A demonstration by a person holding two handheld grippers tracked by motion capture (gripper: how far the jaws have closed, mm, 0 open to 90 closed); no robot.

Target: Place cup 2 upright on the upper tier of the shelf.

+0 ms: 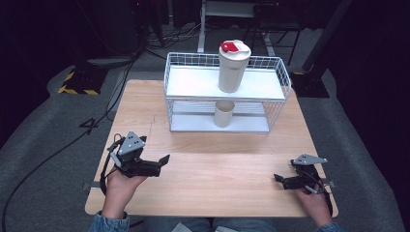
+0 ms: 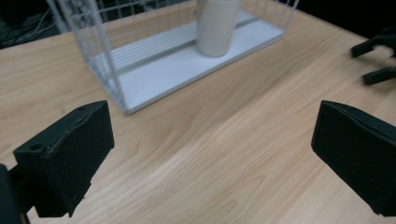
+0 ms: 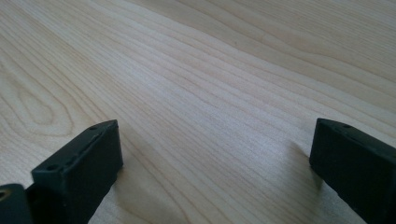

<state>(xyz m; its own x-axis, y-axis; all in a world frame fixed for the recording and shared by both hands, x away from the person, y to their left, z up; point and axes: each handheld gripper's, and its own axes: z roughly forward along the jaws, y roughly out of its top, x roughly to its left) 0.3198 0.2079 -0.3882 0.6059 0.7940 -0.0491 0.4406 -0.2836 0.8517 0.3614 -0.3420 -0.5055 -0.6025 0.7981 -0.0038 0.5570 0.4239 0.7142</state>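
A white wire two-shelf rack [image 1: 193, 82] stands at the back middle of the wooden table [image 1: 208, 193]. On its upper shelf is a tall cream tumbler [image 1: 233, 67] with a red and white lid. A smaller cream cup [image 1: 224, 113] stands on the lower shelf, and the cup [image 2: 215, 25] and the rack [image 2: 154, 79] lie ahead in the left gripper view. My left gripper [image 1: 162, 164] hovers at the front left, pointing right, open [image 2: 210, 135] and holding nothing. My right gripper [image 1: 279, 180] sits low at the front right, open [image 3: 215, 135] over bare wood.
A hand holds each gripper at the table's near edge. The right gripper's jaws [image 2: 376, 60] appear at the upper right of the left gripper view. Black cables [image 1: 58, 150] run over the grey floor to the left. Dark equipment and stands sit behind the table.
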